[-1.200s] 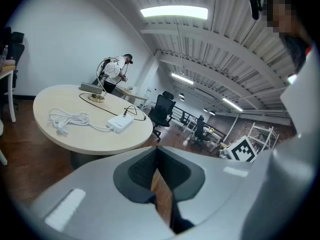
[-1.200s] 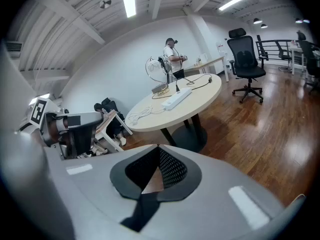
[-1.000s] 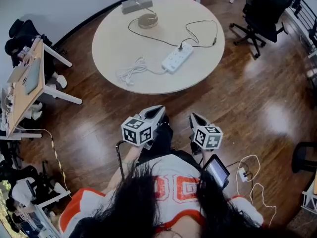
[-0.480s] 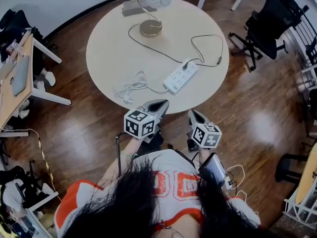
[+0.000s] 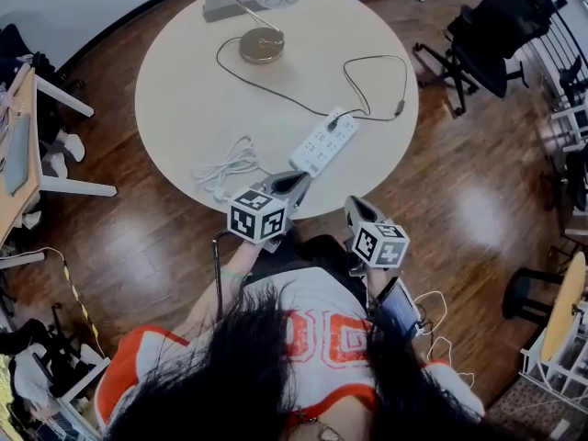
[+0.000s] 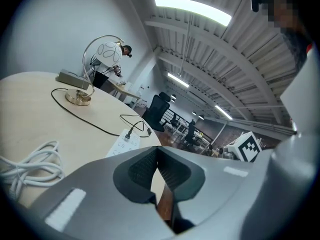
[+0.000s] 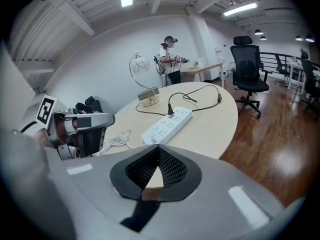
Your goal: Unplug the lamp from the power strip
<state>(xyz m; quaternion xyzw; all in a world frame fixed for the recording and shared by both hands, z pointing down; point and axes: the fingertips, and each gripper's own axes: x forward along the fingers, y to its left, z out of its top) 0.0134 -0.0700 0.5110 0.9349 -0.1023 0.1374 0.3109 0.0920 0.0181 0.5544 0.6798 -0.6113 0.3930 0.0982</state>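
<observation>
Nothing's unplugged yet, as far as we can see. On the round desk the coiled white cable lies on the left and the lamp stands at the far side. Its black cord runs to the plug, which sits in the far end of the power strip near our edge. So the whole job's left: reach the strip, grab the plug, pull it out.

Pose-wise, the left gripper is held out in front of us, tip showing over the desk's near edge, just short of the strip. It's pointing slightly down, fingers clenched together on nothing. The right gripper is beside it, near the desk's edge and tilted down more steeply, fingers also clenched and empty.
</observation>
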